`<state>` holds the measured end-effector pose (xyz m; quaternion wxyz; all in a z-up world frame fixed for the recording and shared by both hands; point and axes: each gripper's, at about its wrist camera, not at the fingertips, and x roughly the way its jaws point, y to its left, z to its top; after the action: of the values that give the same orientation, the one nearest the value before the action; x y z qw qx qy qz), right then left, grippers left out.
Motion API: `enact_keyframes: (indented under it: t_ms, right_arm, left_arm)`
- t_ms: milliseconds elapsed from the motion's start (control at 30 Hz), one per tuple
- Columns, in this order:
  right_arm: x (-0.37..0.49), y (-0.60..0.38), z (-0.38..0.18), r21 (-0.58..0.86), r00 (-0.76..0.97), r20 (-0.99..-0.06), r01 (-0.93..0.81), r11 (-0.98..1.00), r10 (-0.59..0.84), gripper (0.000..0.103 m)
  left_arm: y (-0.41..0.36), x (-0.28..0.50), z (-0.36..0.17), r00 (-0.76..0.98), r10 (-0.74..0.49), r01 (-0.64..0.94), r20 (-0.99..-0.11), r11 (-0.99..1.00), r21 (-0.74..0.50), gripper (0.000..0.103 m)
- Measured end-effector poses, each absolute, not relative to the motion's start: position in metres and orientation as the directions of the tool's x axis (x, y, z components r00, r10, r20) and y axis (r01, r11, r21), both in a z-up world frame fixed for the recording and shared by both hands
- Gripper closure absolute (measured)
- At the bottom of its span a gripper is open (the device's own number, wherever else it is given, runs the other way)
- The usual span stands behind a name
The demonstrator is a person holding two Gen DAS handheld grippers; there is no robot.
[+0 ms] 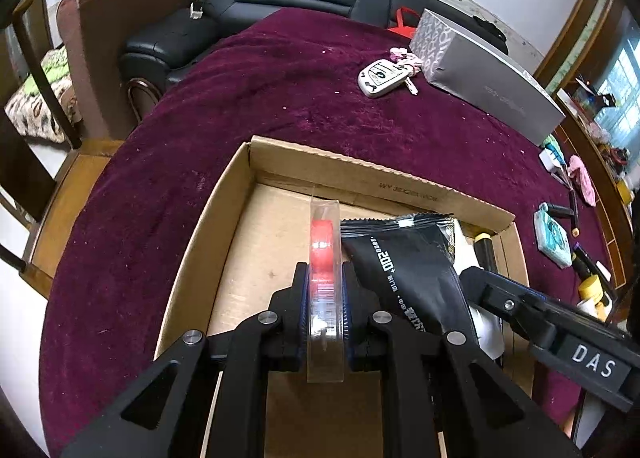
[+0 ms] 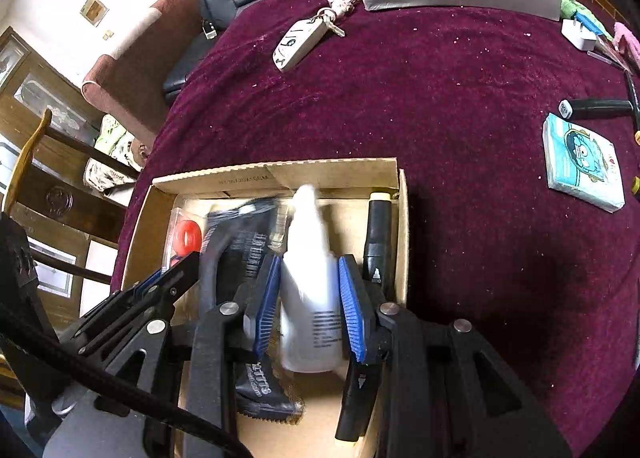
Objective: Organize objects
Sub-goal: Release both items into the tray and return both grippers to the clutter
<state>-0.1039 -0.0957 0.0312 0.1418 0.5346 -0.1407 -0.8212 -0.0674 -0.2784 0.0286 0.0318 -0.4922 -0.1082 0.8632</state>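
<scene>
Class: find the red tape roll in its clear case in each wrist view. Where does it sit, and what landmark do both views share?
Left wrist: tape roll centre, clamped in the left tongs.
Right wrist: lower left, inside the cardboard box.
Shared landmark: car key.

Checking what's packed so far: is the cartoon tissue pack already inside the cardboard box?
No, the tissue pack lies on the maroon cloth, outside and apart from the cardboard box.
</scene>
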Motion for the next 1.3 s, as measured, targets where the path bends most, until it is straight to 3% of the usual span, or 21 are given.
enact_keyframes:
  t_ms: [167,300,467,533,633,700,867,1067,1300]
  right_arm:
    - [-0.098,-0.086,0.04,0.402,-0.417,-0.818,0.076,-0.913,-0.395,0.073]
    - [-0.088,-0.07,0.056,0.412,-0.458,-0.793,0.08,-0.908,-0.401,0.072]
    - [-0.061,-0.042,0.079,0.4,-0.505,-0.767,0.107,-0.91,-0.397,0.066]
    - [-0.046,-0.025,0.086,0.384,-0.531,-0.755,0.117,-0.916,-0.385,0.065]
    - [-0.019,0.01,0.094,0.363,-0.577,-0.734,0.113,-0.925,-0.358,0.057]
    - [-0.002,0.04,0.097,0.339,-0.612,-0.726,0.077,-0.938,-0.313,0.052]
    - [0.031,0.126,0.096,0.336,-0.671,-0.709,-0.051,-0.941,-0.217,0.051]
    - [0.054,0.202,0.079,0.381,-0.709,-0.69,-0.185,-0.906,-0.146,0.051]
    - [0.058,0.235,0.054,0.417,-0.74,-0.659,-0.207,-0.885,-0.137,0.051]
  left_arm:
    - [-0.283,-0.064,0.034,-0.52,0.178,0.065,-0.835,-0.967,-0.247,0.09]
    - [-0.293,-0.057,0.046,-0.529,0.209,0.09,-0.822,-0.95,-0.299,0.081]
    - [-0.292,-0.03,0.078,-0.57,0.26,0.058,-0.779,-0.933,-0.354,0.081]
    - [-0.283,-0.02,0.091,-0.582,0.303,0.017,-0.754,-0.923,-0.384,0.075]
    - [-0.252,0.001,0.115,-0.607,0.348,-0.075,-0.715,-0.92,-0.385,0.063]
    - [-0.223,0.011,0.125,-0.595,0.398,-0.151,-0.698,-0.908,-0.39,0.062]
    - [-0.132,0.018,0.123,-0.503,0.491,-0.309,-0.711,-0.871,-0.382,0.063]
    - [-0.036,0.007,0.085,-0.425,0.474,-0.317,-0.771,-0.876,-0.363,0.063]
    - [0.03,-0.005,0.05,-0.401,0.424,-0.283,-0.812,-0.9,-0.33,0.063]
